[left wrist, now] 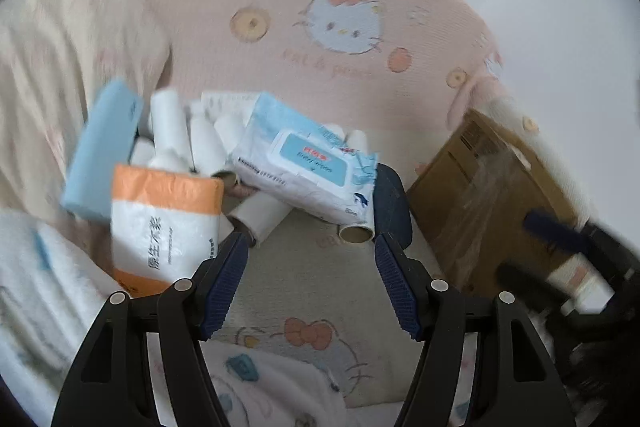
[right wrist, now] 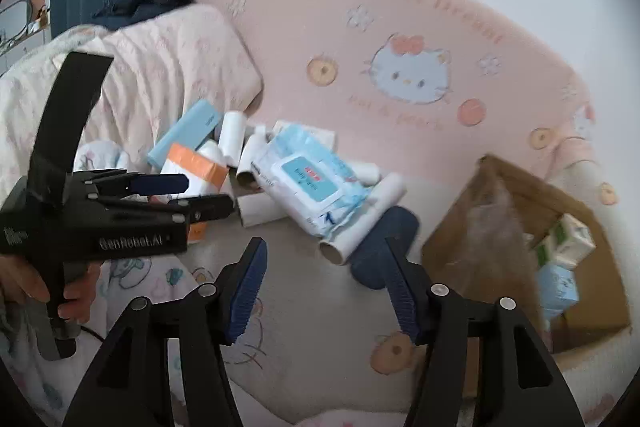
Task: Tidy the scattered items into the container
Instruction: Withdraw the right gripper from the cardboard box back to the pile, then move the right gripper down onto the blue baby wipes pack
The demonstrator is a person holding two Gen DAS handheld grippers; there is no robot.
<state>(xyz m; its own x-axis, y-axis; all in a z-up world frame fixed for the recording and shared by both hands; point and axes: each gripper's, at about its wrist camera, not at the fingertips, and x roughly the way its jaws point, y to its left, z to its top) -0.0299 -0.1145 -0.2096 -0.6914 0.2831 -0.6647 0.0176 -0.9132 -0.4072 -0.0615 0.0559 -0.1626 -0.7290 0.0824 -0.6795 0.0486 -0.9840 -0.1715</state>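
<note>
Our right gripper (right wrist: 324,287) and left gripper (left wrist: 310,279) both hold jaws apart, empty, above the pile (right wrist: 280,171) on the bed; the box (right wrist: 516,239) sits right. We risk scattering loose tubes (right wrist: 362,223) by nudging them.

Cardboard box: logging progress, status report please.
Both grippers, left and right, open, empty. Brown cardboard box holds some packs. Blue-white wet-wipes pack and white rolls still piled on bed.

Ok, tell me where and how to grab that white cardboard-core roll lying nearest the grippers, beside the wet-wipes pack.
Grip the white cardboard-core roll across its round body near the open brown end, which points toward the right hand-held gripper. Come from above at that near end, since the blue-and-white wet-wipes pack appears to lie against its far side. The jaws look wide enough.
</note>
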